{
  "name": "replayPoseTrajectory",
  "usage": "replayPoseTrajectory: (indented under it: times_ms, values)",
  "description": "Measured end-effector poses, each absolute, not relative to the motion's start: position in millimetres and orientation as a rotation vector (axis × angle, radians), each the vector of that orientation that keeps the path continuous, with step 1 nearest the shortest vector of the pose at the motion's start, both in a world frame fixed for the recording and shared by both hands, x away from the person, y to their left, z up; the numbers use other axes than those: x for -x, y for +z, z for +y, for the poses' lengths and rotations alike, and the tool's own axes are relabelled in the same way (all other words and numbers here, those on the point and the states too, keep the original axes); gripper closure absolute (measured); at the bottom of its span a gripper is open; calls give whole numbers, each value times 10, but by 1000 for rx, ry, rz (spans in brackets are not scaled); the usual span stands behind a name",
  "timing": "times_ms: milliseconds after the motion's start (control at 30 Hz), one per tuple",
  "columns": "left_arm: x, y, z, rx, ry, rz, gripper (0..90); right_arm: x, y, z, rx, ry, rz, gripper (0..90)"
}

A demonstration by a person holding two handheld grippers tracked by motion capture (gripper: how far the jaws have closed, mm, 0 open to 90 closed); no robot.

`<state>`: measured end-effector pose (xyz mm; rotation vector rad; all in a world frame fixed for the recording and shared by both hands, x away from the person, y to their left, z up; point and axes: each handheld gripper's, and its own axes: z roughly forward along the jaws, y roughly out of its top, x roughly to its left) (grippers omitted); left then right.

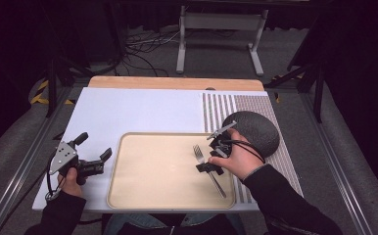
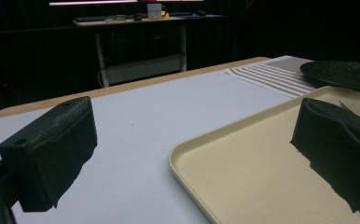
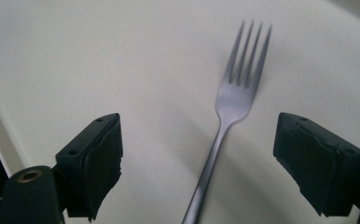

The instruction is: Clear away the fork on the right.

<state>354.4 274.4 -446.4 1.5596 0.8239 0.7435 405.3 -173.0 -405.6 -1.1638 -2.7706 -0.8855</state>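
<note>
Fork (image 1: 207, 169) is the thing in hand, and the beige tray (image 1: 128, 196) serves as the landmark throughout. In the high view the fork lies flat on the tray's right half, tines toward the far rim and handle running back toward the near right corner. The right gripper (image 1: 210, 167) sits right over the handle, low on the tray. Beyond the tray's right rim rests a dark round plate (image 1: 258, 129) on a striped mat (image 1: 221, 107). The left gripper (image 1: 91, 164) waits just off the tray's left rim, above the white table (image 1: 138, 105), well apart from the fork.

In the left gripper view its fingers (image 2: 47, 156) stand wide apart with nothing between them, one over the table and one over the tray's corner.

In the right gripper view the fingers (image 3: 92, 161) are spread wide on either side of the fork's handle, and neither pad touches the metal. The fork rests on the tray floor by its own weight.

Judged from this, the step is leaving the fork set down on the tray. To do it well, the right gripper should lift straight up with the fingers kept spread, so that neither pad clips the thin handle and drags the fork askew. The left gripper is best held where it is.
</note>
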Motion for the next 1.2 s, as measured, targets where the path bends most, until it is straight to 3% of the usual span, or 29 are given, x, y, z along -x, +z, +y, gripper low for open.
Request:
replayPoseTrajectory:
  times_ms: [300, 467, 600, 633, 700, 833, 1200]
  values:
    - [-3543, -4463, 2746, -1561, 745, 825, 6, -4115, -4017, -1669, 857, -1035, -2872, 305]
    - [-3543, -4461, 2750, -1560, 746, 825, 5, -4138, -4023, -1641, 736, -1059, -2925, 526]
    - [-3543, -4463, 2745, -1557, 747, 825, 5, -4162, -4009, -1621, 636, -1075, -2981, 626]
    - [-3543, -4462, 2747, -1559, 746, 825, 5, -4170, -4010, -1598, 593, -1078, -3002, 689]
    - [-3544, -4463, 2748, -1558, 747, 825, 5, -4171, -4011, -1588, 579, -1071, -3013, 714]
    - [-3543, -4462, 2750, -1560, 746, 824, 5, -4197, -4049, -1533, 497, -1027, -3070, 878]
    - [-3545, -4462, 2752, -1560, 745, 824, 5, -4320, -4250, -1466, 472, -1021, -3095, 900]
